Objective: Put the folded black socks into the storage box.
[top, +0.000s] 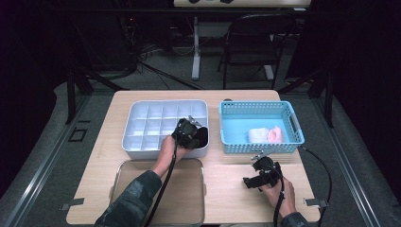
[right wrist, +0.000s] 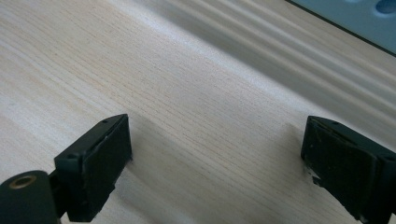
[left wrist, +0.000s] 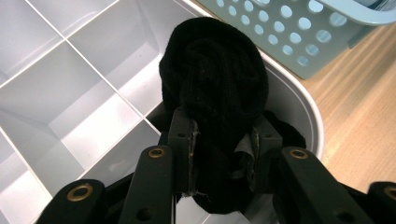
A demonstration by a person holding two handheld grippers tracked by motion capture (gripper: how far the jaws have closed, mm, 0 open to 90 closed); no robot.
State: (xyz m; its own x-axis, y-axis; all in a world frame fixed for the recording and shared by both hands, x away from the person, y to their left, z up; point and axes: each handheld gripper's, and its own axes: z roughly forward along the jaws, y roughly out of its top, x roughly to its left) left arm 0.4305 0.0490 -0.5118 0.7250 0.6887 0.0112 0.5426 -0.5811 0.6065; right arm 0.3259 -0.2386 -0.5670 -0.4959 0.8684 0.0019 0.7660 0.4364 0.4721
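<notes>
My left gripper (top: 191,132) (left wrist: 219,135) is shut on a black rolled sock (left wrist: 215,79) (top: 201,136). Both pads press its lower sides. It hangs over the front right corner compartment of the white divided tray (top: 142,150) (left wrist: 306,105), with the sock's bottom end down inside that compartment. My right gripper (top: 255,171) (right wrist: 217,158) rests low over the bare wooden table (right wrist: 187,93), in front of the blue basket (top: 260,147) (right wrist: 359,18). Its jaws stand wide open with nothing between them.
The blue perforated basket (left wrist: 289,42) sits right of the tray and holds a white roll (top: 258,134) and a pink roll (top: 277,134). A shallow metal tray (top: 158,189) lies at the table's front left. A folding chair (top: 250,42) stands behind the table.
</notes>
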